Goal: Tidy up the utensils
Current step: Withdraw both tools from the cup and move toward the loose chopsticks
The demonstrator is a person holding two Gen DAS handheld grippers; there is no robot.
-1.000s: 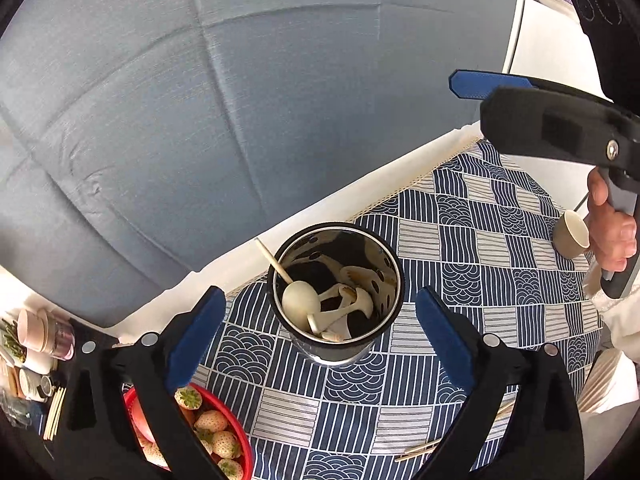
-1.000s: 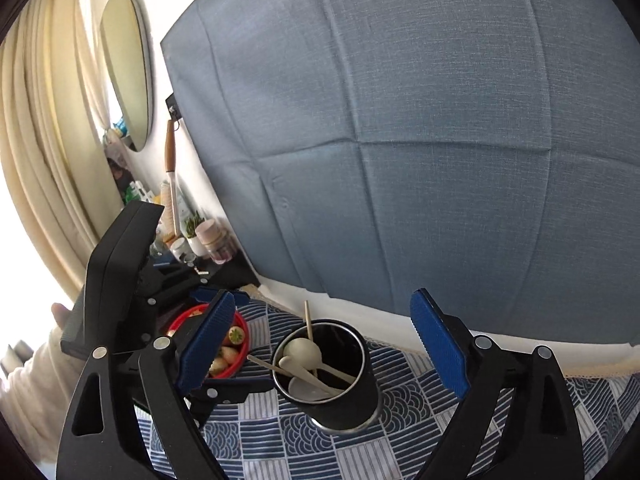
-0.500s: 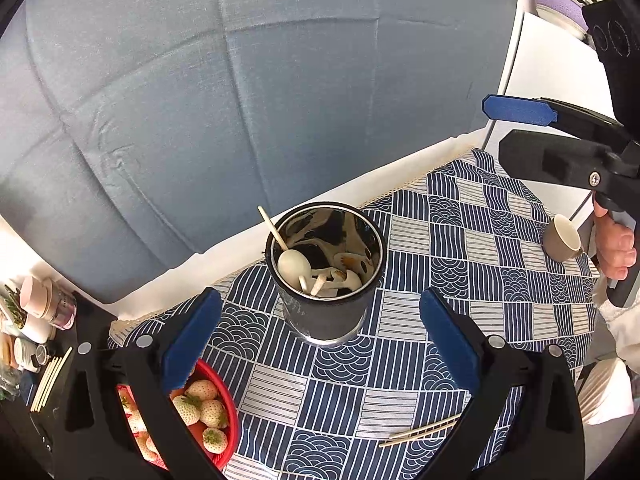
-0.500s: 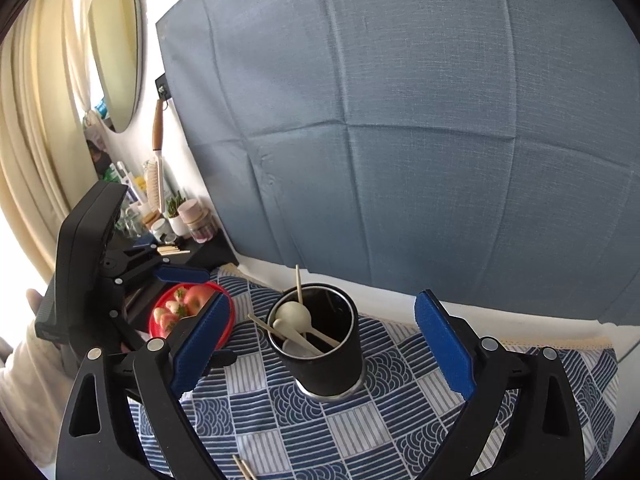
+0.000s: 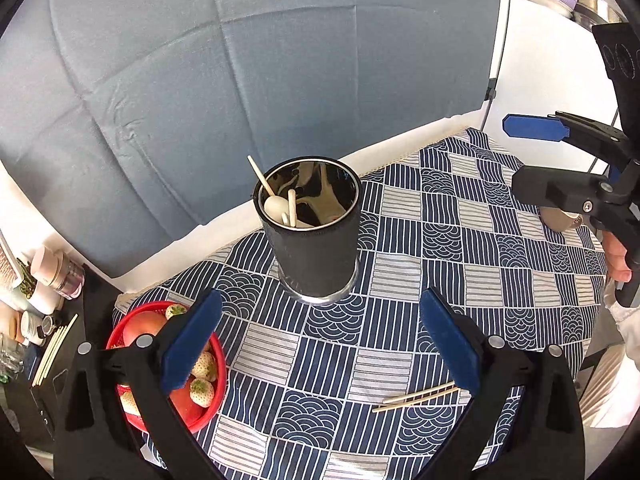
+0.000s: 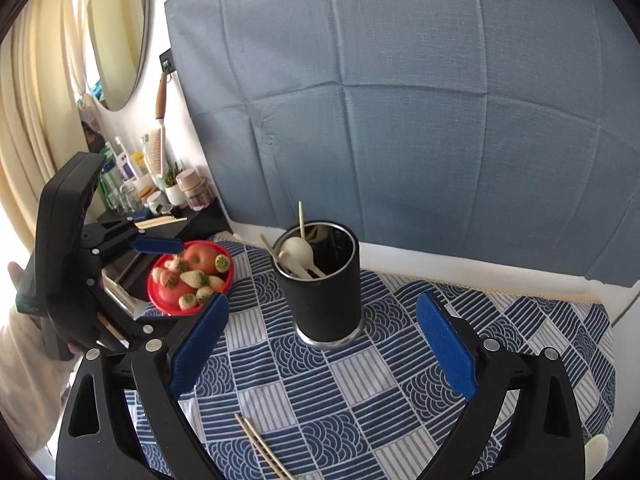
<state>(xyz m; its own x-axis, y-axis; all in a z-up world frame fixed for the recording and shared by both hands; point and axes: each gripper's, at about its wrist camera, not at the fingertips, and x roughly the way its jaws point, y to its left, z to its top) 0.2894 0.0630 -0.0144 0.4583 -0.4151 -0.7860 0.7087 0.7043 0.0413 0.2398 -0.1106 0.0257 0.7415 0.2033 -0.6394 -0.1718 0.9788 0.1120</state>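
A black metal cup (image 5: 316, 240) stands upright on the blue patterned tablecloth (image 5: 460, 240) and holds white spoons (image 5: 276, 206) and a wooden stick. A pair of wooden chopsticks (image 5: 416, 398) lies flat on the cloth, nearer than the cup. My left gripper (image 5: 320, 300) is open and empty, short of the cup. In the right wrist view my right gripper (image 6: 322, 304) is also open and empty, with the cup (image 6: 326, 280) ahead of it and the chopsticks (image 6: 260, 446) below between its arms. Each gripper shows in the other's view, at the sides: right gripper (image 5: 520, 156), left gripper (image 6: 156, 245).
A red bowl (image 5: 132, 318) of strawberries and apples sits at the table's left edge. A small beige cup (image 5: 558, 220) stands at the far right behind the right gripper. Bottles, jars and more sticks (image 5: 54, 350) crowd a dark shelf at left. A grey-blue backdrop rises behind the table.
Both grippers have drawn back from the cup, which now looks smaller and farther off. The chopsticks on the cloth have come into view in both wrist views.
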